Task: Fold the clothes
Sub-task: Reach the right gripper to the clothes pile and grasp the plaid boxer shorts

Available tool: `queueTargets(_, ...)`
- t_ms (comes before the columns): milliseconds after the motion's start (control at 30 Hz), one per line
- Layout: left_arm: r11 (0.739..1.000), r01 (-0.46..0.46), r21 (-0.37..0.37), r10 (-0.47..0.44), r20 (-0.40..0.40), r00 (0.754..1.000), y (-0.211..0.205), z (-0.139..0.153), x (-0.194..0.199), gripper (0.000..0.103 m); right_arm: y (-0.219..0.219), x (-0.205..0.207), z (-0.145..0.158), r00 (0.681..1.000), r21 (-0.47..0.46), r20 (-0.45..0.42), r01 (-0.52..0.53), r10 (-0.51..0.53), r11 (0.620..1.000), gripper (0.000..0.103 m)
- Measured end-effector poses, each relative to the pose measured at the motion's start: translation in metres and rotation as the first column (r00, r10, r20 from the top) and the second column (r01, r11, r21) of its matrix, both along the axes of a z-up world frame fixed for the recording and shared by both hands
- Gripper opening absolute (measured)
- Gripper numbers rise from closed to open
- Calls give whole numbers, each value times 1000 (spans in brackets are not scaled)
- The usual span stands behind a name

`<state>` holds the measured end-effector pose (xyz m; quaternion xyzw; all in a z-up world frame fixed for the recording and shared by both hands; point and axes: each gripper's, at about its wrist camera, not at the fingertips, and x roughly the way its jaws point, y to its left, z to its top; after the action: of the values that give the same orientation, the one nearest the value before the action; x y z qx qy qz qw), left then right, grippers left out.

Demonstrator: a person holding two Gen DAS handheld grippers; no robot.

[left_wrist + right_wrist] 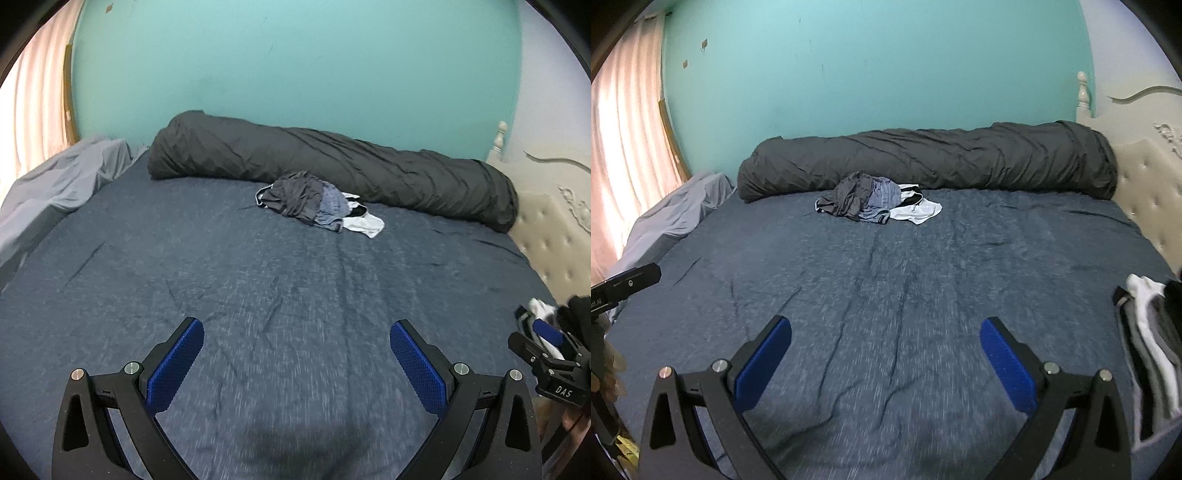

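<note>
Blue rubbery pads on both claws, and both are spread wide with nothing between them. The left claw (296,363) and right claw (885,363) hover low over the near part of the bed (258,295), which wears a heathered navy sheet with a few shallow creases.

At about 3 o'clock in the right wrist view there's a stack of folded clothes (1152,343) in white, grey and black, sitting at the bed's edge.

Further out, around 12 o'clock, is the pile of unfolded clothes (877,203): a dark grey piece bunched on top, a blue-grey one under it, and a white piece with black trim (918,210) poking out on the right. It lies just in front of the rolled dark duvet (923,158) against the teal wall.

My guess: all thin, light, floppy knit, so nothing fragile, but it'll sag and drag its neighbours along. I'd pinch the white piece at its loose outer edge, since it's the least tangled.
</note>
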<state>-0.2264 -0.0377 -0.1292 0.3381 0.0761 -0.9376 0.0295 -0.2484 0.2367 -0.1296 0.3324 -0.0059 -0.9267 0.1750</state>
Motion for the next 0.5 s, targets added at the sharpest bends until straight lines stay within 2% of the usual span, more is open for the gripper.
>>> queueTargets(200,999,-27,24,27,7,1000,-13,-45,-70,103,-19,-78,-38,999,-1,-12,-35,35,999,102)
queueTargets(333,997,-57,53,55,42,998,-25,-69,-104,103,-31,-122,-61,999,6,30,-44,44,999,103)
queueTargets(500,993,-90,73,84,84,993,-40,-83,-133,103,-46,-166,-81,995,-16,91,-37,38,999,102)
